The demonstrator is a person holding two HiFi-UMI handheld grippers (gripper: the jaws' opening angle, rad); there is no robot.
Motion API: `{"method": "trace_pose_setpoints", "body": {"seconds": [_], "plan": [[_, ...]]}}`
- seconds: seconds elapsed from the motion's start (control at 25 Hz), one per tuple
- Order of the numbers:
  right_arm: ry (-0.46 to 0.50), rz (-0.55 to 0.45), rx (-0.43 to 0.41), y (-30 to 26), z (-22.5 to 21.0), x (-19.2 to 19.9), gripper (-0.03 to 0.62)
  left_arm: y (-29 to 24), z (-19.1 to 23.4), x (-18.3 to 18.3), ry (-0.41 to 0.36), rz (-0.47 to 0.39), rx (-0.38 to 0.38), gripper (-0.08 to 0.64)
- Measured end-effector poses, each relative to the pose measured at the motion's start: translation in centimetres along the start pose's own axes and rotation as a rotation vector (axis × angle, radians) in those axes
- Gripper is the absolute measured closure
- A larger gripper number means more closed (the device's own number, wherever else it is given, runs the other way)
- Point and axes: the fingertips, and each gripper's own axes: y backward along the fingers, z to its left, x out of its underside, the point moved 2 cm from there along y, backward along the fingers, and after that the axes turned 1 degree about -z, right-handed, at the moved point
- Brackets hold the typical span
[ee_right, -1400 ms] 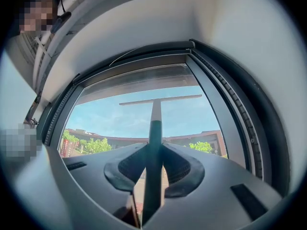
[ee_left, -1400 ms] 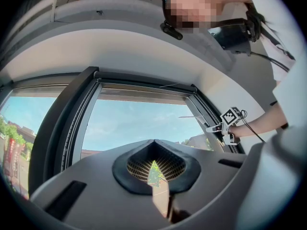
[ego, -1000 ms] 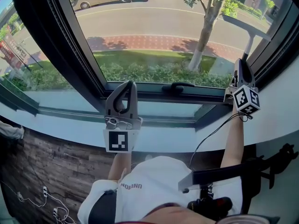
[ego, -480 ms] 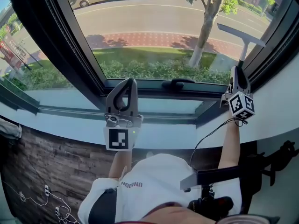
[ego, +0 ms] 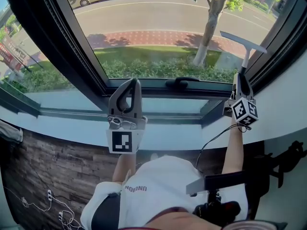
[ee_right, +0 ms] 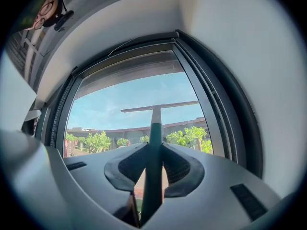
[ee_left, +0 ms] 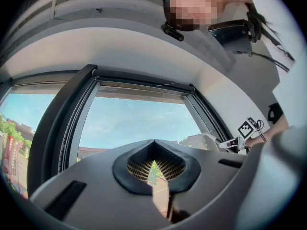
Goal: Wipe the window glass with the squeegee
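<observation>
Closest to me, the left gripper (ego: 133,86) hangs over the white sill (ego: 67,127). Its jaws are closed tip to tip on nothing, so it has no part in this step, and I'd leave it low and clear of the pane.

Further out on my right, the right gripper (ego: 238,78) is clenched on the dark handle of the squeegee (ego: 243,42). In its own view the handle runs straight up between the two pads, with the blade crosswise above them. That hold looks centred, which matters, because a handle gripped off-centre would let the blade twist under pressure.

The blade sits at the right side of the window glass (ego: 158,23), just beside the dark frame (ego: 276,47) and above the window latch (ego: 182,84). I cannot tell whether its edge is actually touching the pane.

To wipe well, I judge the whole rubber edge needs to press flat on the glass, not only one corner. Then I'd draw it in one even stroke, starting tight against the frame so no strip is missed. I'd also stop short of the latch, because catching it could knock the blade askew. Beyond the glass stands a tree (ego: 211,18).
</observation>
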Motion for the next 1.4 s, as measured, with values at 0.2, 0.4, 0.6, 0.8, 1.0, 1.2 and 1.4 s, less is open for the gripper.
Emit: {"method": "trace_pose_setpoints", "body": {"seconds": [0.2,0.4,0.6,0.8,1.0,1.2,1.4], "plan": [[-0.010,0.041,-0.001,0.8,-0.3,2.1,0.494,0.0,-0.2,-0.1,-0.002,-0.007,0.008,0.566],[-0.003,0.091,0.003,1.9,0.0,3.9,0.494,0.1,-0.2,0.1,-0.003,0.007,0.007,0.566],[-0.010,0.152,0.016,2.9,-0.5,6.6,0.494,-0.1,-0.2,0.1,-0.010,0.013,0.010,0.566],[-0.023,0.215,0.018,4.2,-0.9,9.3,0.494,-0.1,-0.3,0.1,-0.015,0.005,0.017,0.566],[-0.035,0.279,0.024,5.5,-1.8,12.2,0.494,-0.1,-0.4,0.0,-0.012,0.010,0.020,0.565],[-0.050,0.344,0.036,6.4,-2.4,14.9,0.494,0.0,-0.5,0.1,-0.011,0.013,0.017,0.566],[-0.050,0.409,0.031,7.0,-2.9,17.1,0.494,-0.2,-0.5,0.1,-0.017,0.011,0.016,0.565]]}}
